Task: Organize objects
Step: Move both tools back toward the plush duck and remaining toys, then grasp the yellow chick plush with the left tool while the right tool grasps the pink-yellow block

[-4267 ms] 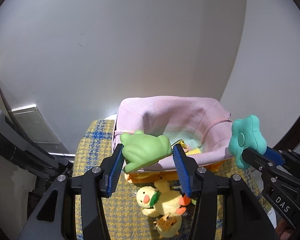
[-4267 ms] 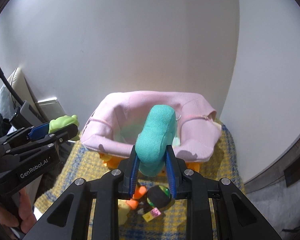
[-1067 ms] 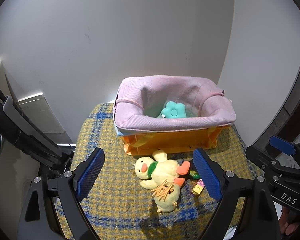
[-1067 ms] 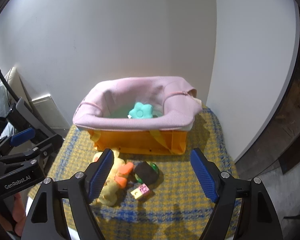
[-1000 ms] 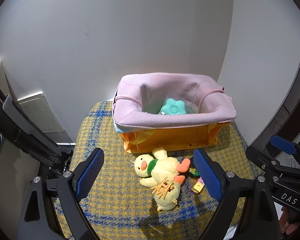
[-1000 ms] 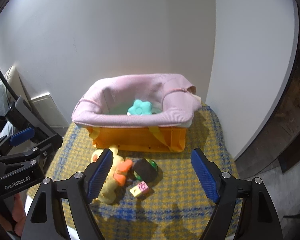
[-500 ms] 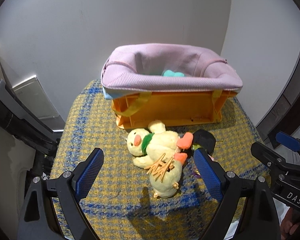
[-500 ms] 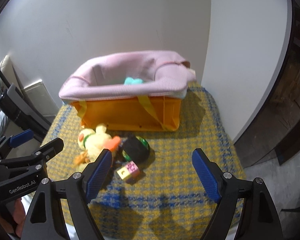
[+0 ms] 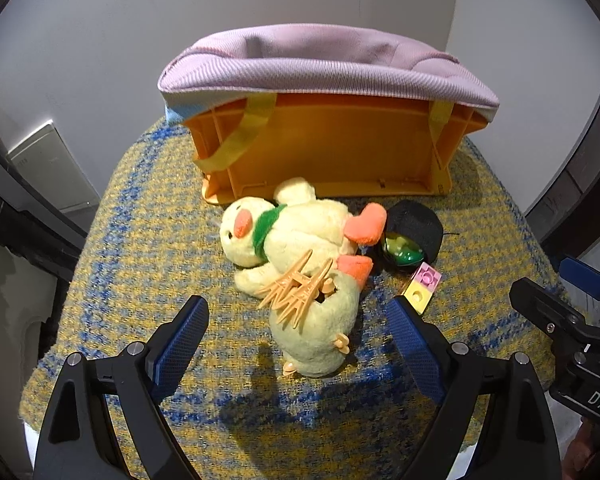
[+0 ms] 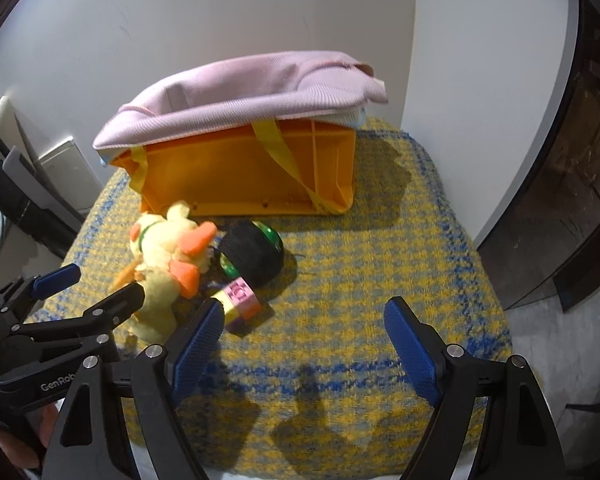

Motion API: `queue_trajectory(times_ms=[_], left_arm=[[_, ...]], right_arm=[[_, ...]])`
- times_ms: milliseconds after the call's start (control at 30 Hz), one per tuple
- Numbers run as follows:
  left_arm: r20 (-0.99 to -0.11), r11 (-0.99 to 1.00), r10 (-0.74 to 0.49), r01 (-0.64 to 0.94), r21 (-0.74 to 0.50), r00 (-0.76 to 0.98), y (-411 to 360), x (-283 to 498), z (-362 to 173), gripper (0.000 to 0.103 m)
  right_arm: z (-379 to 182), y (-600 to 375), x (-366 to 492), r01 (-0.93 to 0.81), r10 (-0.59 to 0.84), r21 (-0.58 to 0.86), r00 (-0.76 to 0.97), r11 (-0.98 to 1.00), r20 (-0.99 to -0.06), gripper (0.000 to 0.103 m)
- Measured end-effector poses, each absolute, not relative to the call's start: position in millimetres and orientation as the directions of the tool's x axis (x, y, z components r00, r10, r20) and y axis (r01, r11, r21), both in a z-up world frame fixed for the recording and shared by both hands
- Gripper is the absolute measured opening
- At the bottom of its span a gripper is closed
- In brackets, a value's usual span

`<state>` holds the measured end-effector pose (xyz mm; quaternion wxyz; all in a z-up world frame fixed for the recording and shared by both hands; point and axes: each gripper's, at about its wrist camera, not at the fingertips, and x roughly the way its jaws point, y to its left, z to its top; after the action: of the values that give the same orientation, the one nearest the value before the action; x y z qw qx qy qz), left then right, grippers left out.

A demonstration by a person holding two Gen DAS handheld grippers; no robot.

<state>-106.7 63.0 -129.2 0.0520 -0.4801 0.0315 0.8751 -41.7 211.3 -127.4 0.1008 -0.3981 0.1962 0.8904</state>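
A yellow-and-blue checked cloth point(image 9: 132, 248) covers the low stand, and an orange plastic crate point(image 9: 332, 152) lined with a pink knitted fabric point(image 9: 320, 68) sits at its far edge against the white wall. In front of the crate, near the middle of the cloth, a yellow plush duck point(image 9: 296, 236) with an orange beak and green scarf lies on its side, touching a second, smaller pale-yellow plush point(image 9: 320, 328) nearer the front edge; an orange claw hair clip point(image 9: 296, 288) rests across the two. Just to the right of the duck's orange feet lies a black-and-green round toy point(image 9: 412, 236), and beside that a small pink-and-yellow block point(image 9: 422, 286).

The left gripper point(image 9: 296, 344) hangs over the front of the cloth, its blue-padded jaws having just closed a little yet standing wide, with the smaller plush between them but untouched and nothing held. The right gripper point(image 10: 304, 344) hangs over bare cloth toward the right front corner, jaws spread wide and empty, its left finger point(image 10: 196, 340) just beside the block.
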Motion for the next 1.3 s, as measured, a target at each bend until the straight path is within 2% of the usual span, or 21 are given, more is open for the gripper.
queue_trajectory(times_ms=[167, 400, 767, 1300], left_arm=[[-0.862, -0.991, 0.067, -0.133, 0.001, -0.502, 68, -110, -146, 0.078], [-0.879, -0.989, 0.077, -0.144, -0.01, -0.47, 73, -113, -161, 0.052], [-0.864, -0.995, 0.061, -0.102, -0.011, -0.5, 59, -99, -154, 0.051], [-0.852, -1.0, -0.023, 0.011, 0.021, -0.523, 11, -94, -152, 0.051]], right_arm=[[-140, 212, -44, -0.339, 0.016, 0.269, -0.648, -0.901, -0.762, 0.082], [-148, 212, -46, -0.341, 0.012, 0.265, -0.633, -0.902, -0.774, 0.082], [-145, 197, -57, -0.304, -0.012, 0.266, -0.636, -0.915, -0.772, 0.082], [-160, 164, -101, -0.25, -0.069, 0.273, -0.609, -0.929, -0.79, 0.082]])
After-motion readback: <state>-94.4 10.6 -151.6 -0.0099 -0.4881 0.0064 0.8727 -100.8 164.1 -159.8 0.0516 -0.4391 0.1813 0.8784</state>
